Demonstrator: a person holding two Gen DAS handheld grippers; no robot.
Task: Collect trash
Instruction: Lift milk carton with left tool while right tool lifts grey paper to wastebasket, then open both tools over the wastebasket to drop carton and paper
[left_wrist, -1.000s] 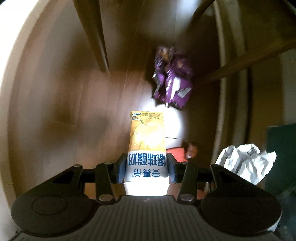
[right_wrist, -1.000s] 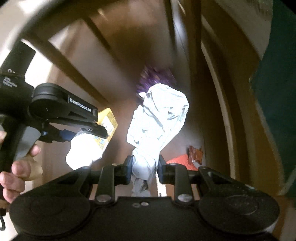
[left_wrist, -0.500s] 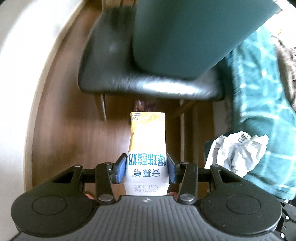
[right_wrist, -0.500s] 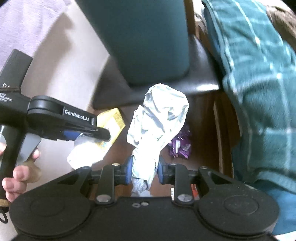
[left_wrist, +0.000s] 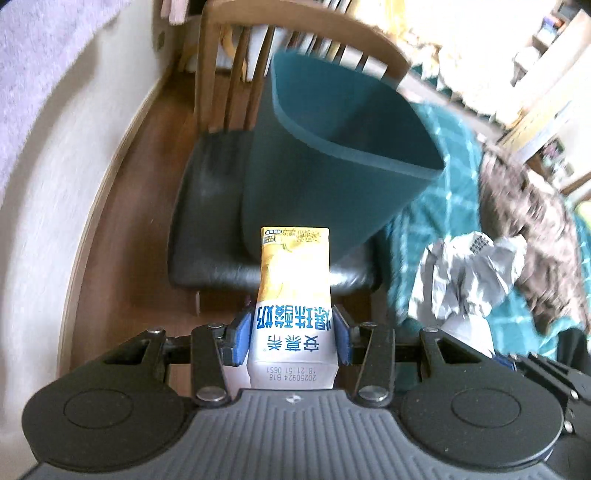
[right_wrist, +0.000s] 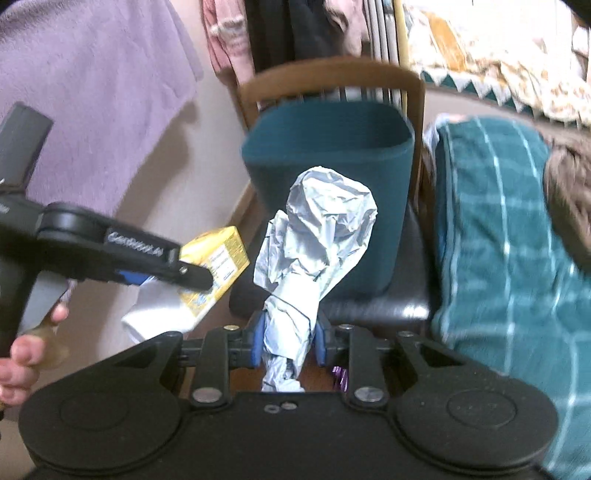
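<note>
Bin (left_wrist: 332, 177) stood on the chair seat (left_wrist: 207, 206), mouth open toward both grippers, nothing across the rim. Chair back (right_wrist: 332, 79) rose right behind the bin, blocking passage past its far side. Carton (left_wrist: 293, 295) in the left gripper (left_wrist: 291, 338) stuck out in front, its far end near the bin's wall, below the rim. Crumpled wrapper (right_wrist: 317, 236) in the right gripper (right_wrist: 290, 341) covered much of the bin's near wall in the right wrist view. Left gripper and carton sat close on the left of the wrapper. Teal blanket (right_wrist: 509, 236) crowded the right side, against the chair. Wall (left_wrist: 48, 206) closed the left.
</note>
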